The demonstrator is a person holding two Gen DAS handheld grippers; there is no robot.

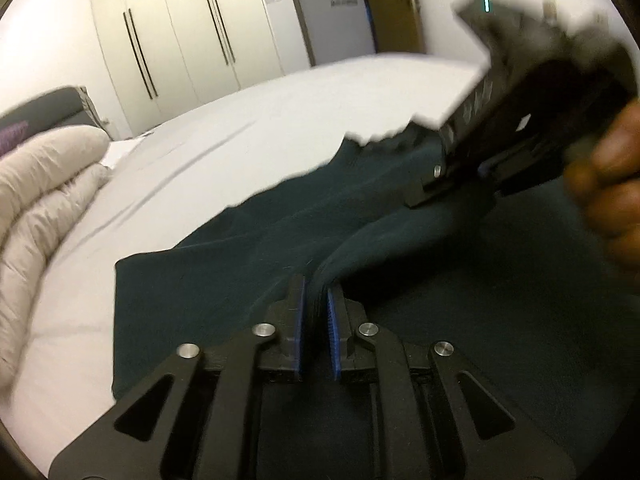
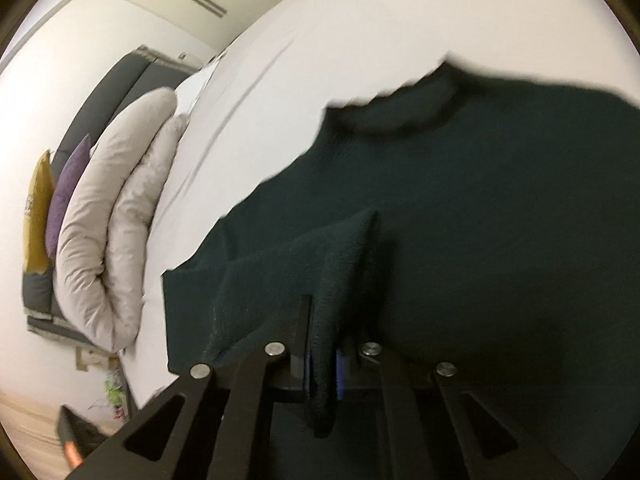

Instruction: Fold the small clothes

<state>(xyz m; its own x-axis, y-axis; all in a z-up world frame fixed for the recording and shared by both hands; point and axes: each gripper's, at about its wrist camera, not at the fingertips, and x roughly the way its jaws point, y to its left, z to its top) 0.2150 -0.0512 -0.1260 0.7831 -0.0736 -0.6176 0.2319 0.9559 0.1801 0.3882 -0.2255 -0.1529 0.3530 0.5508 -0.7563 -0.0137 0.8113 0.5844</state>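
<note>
A dark green knit garment [image 1: 248, 248] lies spread on a white bed sheet [image 1: 208, 148]. My left gripper [image 1: 317, 304] is shut on a raised fold of its edge, which runs up between the blue pads. The right gripper [image 1: 476, 176] shows in the left wrist view at the upper right, held by a hand and pinching the cloth. In the right wrist view the garment [image 2: 480, 200] fills the right half, its round collar [image 2: 400, 116] at the far side. My right gripper [image 2: 322, 344] is shut on a thick fold of the cloth that hangs down between the fingers.
A rolled beige duvet [image 1: 36, 200] lies at the left end of the bed; it also shows in the right wrist view [image 2: 116, 216], with purple and yellow cushions [image 2: 60, 200] against a dark headboard [image 2: 104, 104]. Cream wardrobe doors [image 1: 180, 32] stand behind the bed.
</note>
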